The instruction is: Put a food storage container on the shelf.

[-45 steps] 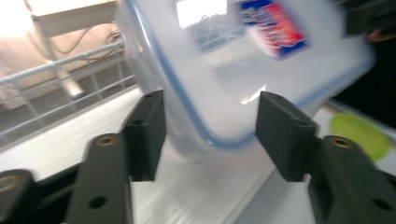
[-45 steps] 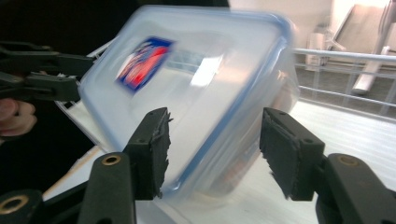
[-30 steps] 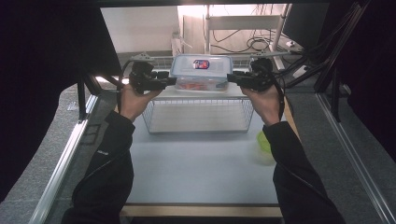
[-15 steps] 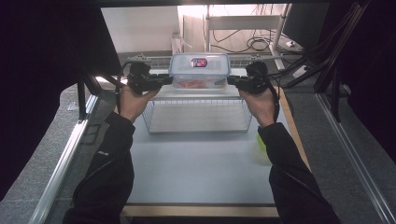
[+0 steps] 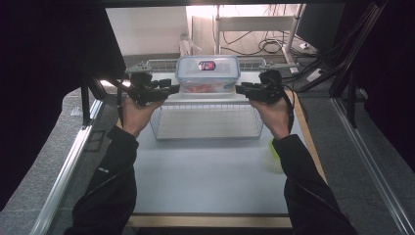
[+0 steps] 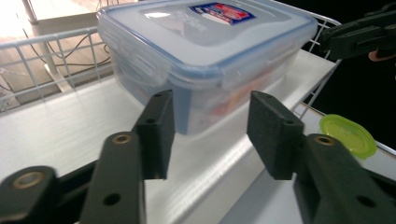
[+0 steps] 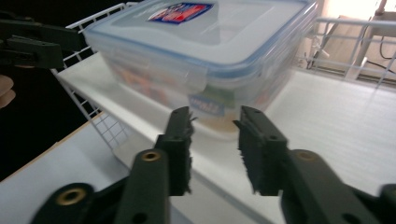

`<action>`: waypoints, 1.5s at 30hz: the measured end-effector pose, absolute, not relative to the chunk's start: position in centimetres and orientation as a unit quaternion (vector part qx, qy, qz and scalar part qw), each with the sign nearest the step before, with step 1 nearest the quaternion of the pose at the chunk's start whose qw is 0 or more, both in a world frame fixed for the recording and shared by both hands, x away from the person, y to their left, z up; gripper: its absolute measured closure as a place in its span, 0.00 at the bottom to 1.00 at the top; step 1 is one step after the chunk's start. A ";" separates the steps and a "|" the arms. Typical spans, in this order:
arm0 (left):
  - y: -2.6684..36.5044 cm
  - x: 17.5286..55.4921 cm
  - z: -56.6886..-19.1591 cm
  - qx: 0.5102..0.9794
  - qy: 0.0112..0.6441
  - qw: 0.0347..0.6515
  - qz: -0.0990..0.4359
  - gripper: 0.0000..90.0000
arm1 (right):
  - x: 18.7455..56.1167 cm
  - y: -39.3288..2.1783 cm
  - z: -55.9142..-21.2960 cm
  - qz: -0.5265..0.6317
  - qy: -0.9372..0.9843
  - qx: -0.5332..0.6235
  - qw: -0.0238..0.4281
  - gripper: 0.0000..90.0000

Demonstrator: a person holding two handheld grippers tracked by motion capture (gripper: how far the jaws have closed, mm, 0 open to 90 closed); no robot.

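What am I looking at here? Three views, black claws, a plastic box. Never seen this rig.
No robot: a person holds a two-jaw tool in each hand. The high view looks down on the table; the left gripper and right gripper flank a clear plastic food box with a blue-rimmed lid. It rests on the white top shelf of a wire rack. The other two pictures come from cameras riding on each gripper. Both sets of jaws have just been opening and stand just short of the box, holding nothing. A round yellow-green lid lies on the table.
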State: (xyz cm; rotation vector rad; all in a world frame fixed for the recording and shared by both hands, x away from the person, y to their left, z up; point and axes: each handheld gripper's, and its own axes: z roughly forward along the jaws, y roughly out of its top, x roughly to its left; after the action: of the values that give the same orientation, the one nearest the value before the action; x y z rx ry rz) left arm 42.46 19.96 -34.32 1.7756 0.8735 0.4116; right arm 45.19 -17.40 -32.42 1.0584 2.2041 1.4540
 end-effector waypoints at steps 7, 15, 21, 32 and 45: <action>19.7 39.9 -35.9 0.761 0.341 0.521 0.182 0.31 | 43.4 -18.0 -33.3 0.500 0.782 0.344 0.143 0.44; 19.9 37.1 -37.9 0.775 0.332 0.505 0.185 0.18 | 41.4 -18.8 -34.3 0.497 0.790 0.324 0.156 0.30; 19.8 35.0 -39.0 0.777 0.323 0.506 0.191 0.12 | 39.8 -18.9 -35.5 0.497 0.795 0.309 0.158 0.21; 19.7 31.7 -41.6 0.787 0.315 0.492 0.197 0.07 | 36.8 -19.7 -37.8 0.488 0.807 0.291 0.161 0.13; 19.3 28.8 -44.2 0.793 0.310 0.484 0.203 0.05 | 34.5 -21.5 -40.5 0.487 0.808 0.302 0.140 0.06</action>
State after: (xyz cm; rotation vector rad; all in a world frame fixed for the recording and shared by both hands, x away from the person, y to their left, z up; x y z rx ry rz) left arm 28.77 19.33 -44.25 1.9302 0.7560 0.4938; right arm 34.47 -21.54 -40.50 0.8716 2.3327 1.4061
